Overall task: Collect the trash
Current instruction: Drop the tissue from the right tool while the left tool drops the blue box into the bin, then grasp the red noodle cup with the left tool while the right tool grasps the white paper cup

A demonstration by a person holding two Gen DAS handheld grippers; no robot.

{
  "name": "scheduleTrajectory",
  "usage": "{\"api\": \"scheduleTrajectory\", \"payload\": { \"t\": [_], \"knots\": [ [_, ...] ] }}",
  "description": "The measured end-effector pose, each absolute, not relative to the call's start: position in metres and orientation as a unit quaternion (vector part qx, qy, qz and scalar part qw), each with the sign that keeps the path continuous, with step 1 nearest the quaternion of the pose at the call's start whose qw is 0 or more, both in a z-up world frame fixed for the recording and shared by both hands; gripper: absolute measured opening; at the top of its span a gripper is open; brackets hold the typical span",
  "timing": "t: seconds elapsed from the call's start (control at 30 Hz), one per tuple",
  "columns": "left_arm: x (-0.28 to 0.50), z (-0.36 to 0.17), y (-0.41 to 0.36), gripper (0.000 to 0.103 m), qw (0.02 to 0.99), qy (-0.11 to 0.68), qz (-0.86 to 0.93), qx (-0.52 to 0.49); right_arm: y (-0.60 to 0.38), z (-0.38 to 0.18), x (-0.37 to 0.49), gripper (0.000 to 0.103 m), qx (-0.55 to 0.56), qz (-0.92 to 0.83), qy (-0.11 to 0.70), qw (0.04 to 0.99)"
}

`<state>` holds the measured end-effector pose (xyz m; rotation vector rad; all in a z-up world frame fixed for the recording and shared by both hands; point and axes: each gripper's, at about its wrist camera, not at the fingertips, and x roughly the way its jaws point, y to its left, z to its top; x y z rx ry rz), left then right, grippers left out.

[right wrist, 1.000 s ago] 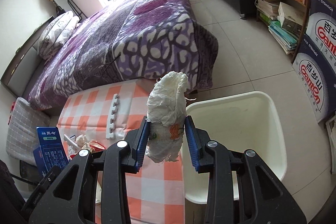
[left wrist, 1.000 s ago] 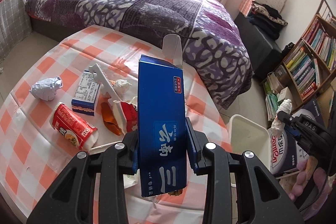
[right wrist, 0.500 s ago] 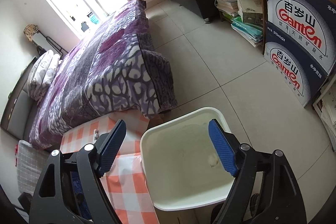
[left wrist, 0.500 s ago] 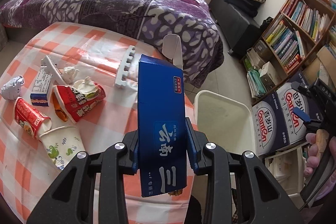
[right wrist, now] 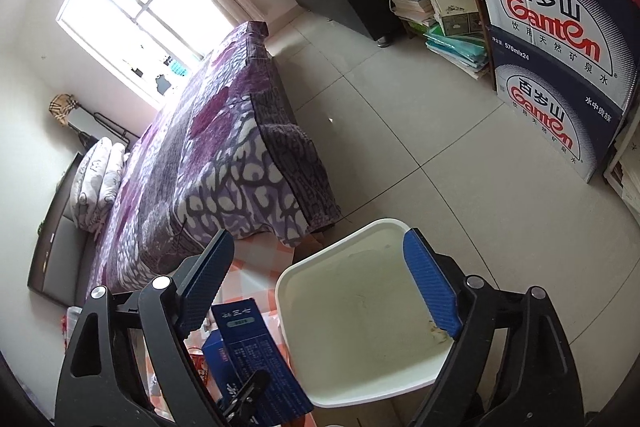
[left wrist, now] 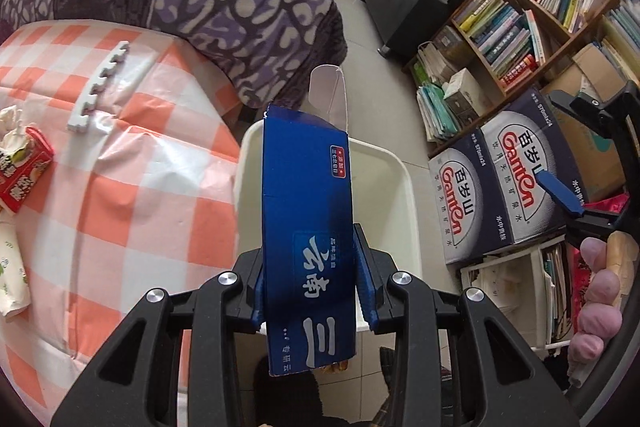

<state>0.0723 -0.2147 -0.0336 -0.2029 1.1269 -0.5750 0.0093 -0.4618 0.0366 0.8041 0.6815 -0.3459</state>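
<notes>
My right hand-held gripper (right wrist: 320,291) hangs over the white bin (right wrist: 304,267) with its jaws spread wide and nothing between them. A second ago those pads were clamped on a crumpled white wad of tissue; they have just been opening, and the wad is gone from my grip. I take a pale scrap low against the bin's inner wall, beside my right pad, to be that wad, so one piece of trash counts as collected.

My left hand-held gripper (left wrist: 316,291) is clenched on the blue carton (left wrist: 306,227), gripping it low on its sides with the torn top flap pointing away from me. A second ago that carton stood over the checked counter (left wrist: 132,187), in front of the litter; now the bin's rim (left wrist: 404,187) shows right behind it, so it has travelled across to the drop point. I judge the next step is simply to let it fall.

More remains: a red snack box (left wrist: 24,171) stuffed with tissue and a white toothed foam strip (left wrist: 100,87) lie on the counter.
</notes>
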Motion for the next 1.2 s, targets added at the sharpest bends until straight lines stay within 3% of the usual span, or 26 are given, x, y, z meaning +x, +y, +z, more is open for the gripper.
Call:
{"api": "scheduleTrajectory", "payload": {
  "t": [0.07,0.17,0.43,0.9,1.2],
  "knots": [
    [0.073,-0.034,-0.227,0.037,0.79,0.529,-0.29,-0.11,-0.465,0.036,0.008,0.083,0.389,-0.162,0.32,0.848],
    [0.075,-0.033,-0.23,0.067,0.784,0.53,-0.3,-0.122,-0.465,0.038,0.008,0.085,0.389,-0.164,0.316,0.85],
    [0.074,-0.03,-0.19,0.072,0.813,0.521,-0.247,-0.081,-0.427,0.038,0.027,0.094,0.339,-0.144,0.343,0.864],
    [0.083,-0.04,-0.041,0.08,0.853,0.515,-0.068,-0.044,-0.279,0.022,0.075,0.096,0.13,-0.093,0.416,0.895],
    [0.096,-0.059,0.082,0.08,0.831,0.525,0.081,-0.162,-0.173,-0.004,0.091,0.096,0.01,-0.029,0.448,0.894]
  ]
}}
